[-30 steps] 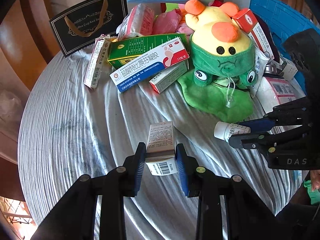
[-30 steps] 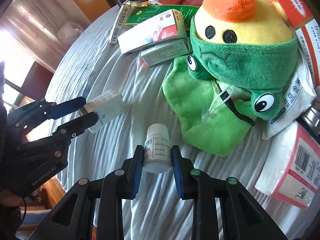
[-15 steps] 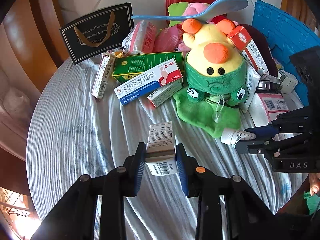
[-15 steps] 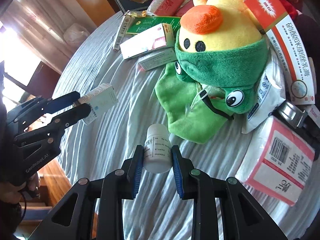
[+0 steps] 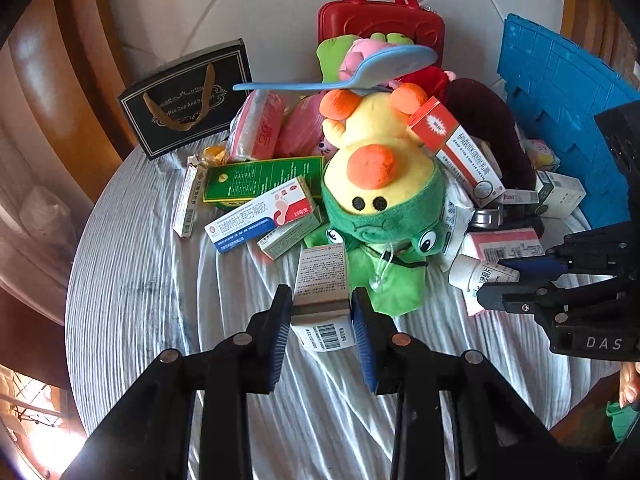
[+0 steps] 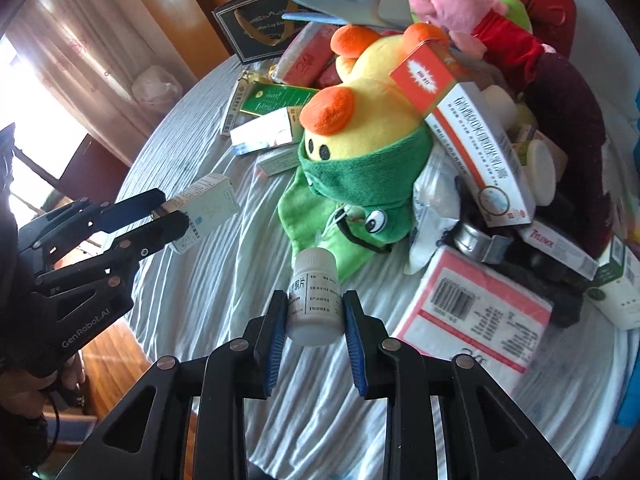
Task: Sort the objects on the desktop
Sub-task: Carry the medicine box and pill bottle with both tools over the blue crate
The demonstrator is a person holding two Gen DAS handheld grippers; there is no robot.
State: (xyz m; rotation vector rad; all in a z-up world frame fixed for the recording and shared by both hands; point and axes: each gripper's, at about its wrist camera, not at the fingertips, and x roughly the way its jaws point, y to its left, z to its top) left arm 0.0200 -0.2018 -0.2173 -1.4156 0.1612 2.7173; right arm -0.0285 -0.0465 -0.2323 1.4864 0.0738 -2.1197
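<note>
Over the cloth: left gripper [image 5: 322, 314] clamped on a small white cardboard medicine box [image 5: 323, 280], barcode end toward cam, box lifted clear of the grey-white ribbed tablecloth [image 5: 140, 280].
Right side: right gripper [image 6: 314, 314] closed round a white plastic pill bottle w/ printed label [image 6: 314, 300], cap pointing away, also off the cloth.
Cross-check: from left cam the right gripper [image 5: 516, 280] shows the bottle [image 5: 478, 274] pinched betw. blue pads; from right cam the left gripper [image 6: 170, 216] has the box [image 6: 204, 210] by one end.
Containers: red hard-shell mini case w/ handle [image 5: 380, 16] at the back, shut, contents not visible; black paper gift bag w/ gold handle [image 5: 188, 96] upright back-left, inside can't be seen; blue plastic crate [image 5: 560, 92] on the right, inside hidden.
Pile: yellow plush duck in green frog hood [image 5: 380, 184] centre, red-and-white long carton [image 5: 456, 152] leaning on its head; light-blue plastic paddle [image 5: 360, 72] resting on top.
Count, boxes left of duck: 4 — narrow white one [image 5: 186, 200], green one [image 5: 260, 178], blue-white foot-cream one [image 5: 260, 212], small grey-white one [image 5: 290, 236].
Count, pink tissue packs behind: 2 seen [image 5: 256, 128].
Count, grippers: 2, both loaded.
</note>
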